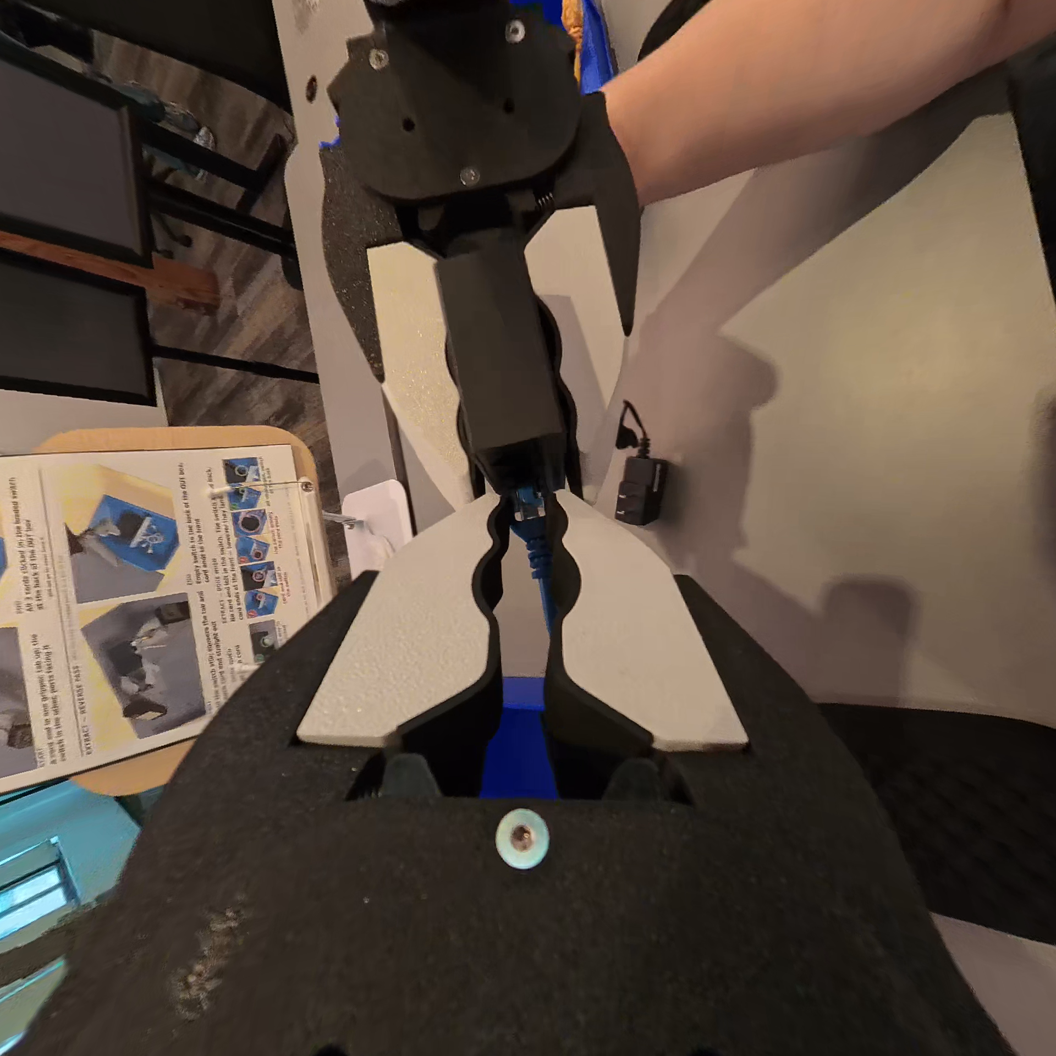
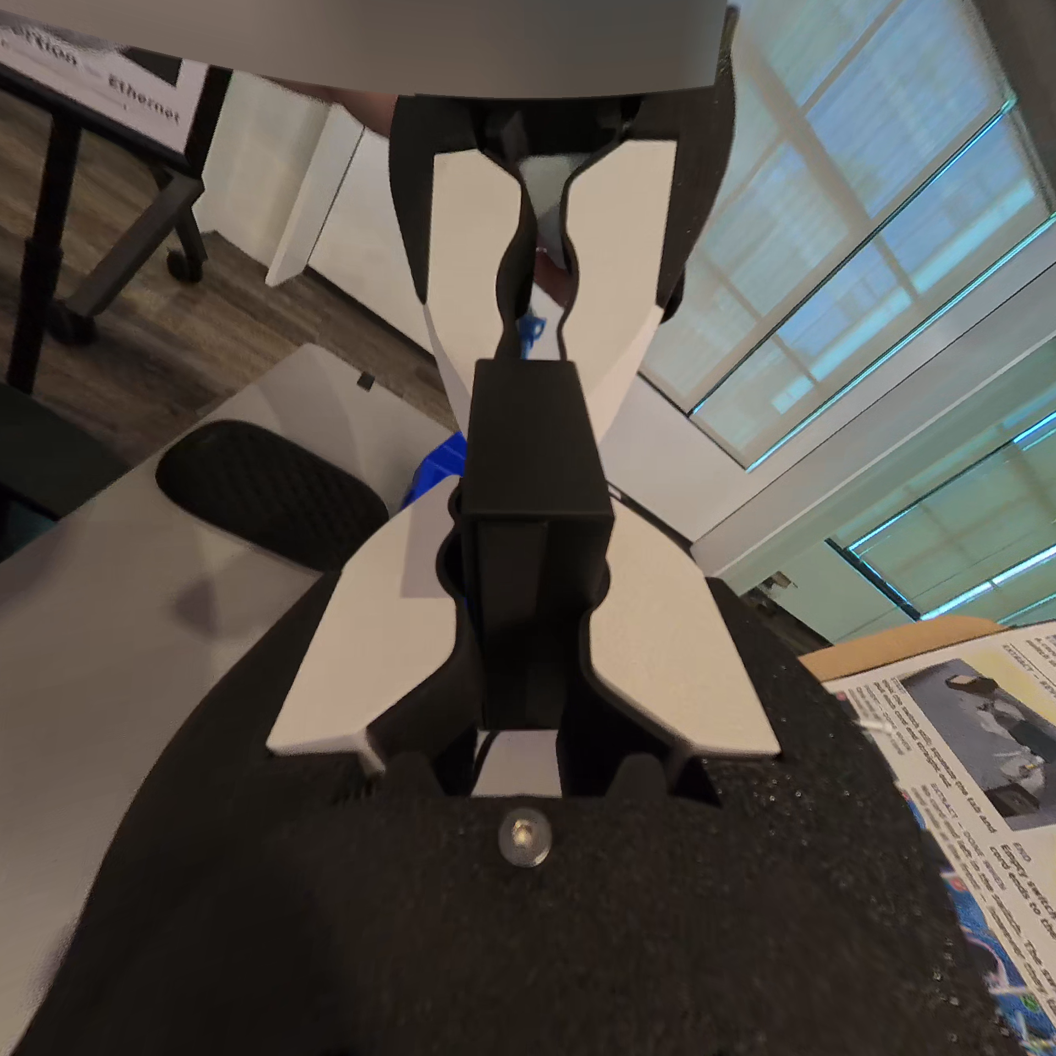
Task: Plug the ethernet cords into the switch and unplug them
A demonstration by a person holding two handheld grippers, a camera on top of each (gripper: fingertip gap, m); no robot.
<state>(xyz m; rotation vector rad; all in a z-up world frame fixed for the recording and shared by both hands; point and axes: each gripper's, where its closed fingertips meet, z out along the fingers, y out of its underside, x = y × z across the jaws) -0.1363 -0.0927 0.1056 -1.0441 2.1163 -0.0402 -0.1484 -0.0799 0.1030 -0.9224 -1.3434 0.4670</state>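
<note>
pinching the blue ethernet cord (image 1: 534, 557), the left gripper (image 1: 528, 503) meets the black switch (image 2: 534, 486), clamped in the right gripper (image 2: 528, 548). plugging or unplugging, i can't tell; next calls for a straight move along the port.

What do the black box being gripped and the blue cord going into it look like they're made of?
The black rectangular box looks like matte moulded plastic or painted metal: flat faces, crisp edges, no shine. The blue cord seems to be rubbery plastic, with a ribbed sleeve behind a clear, glossy plastic plug.
</note>
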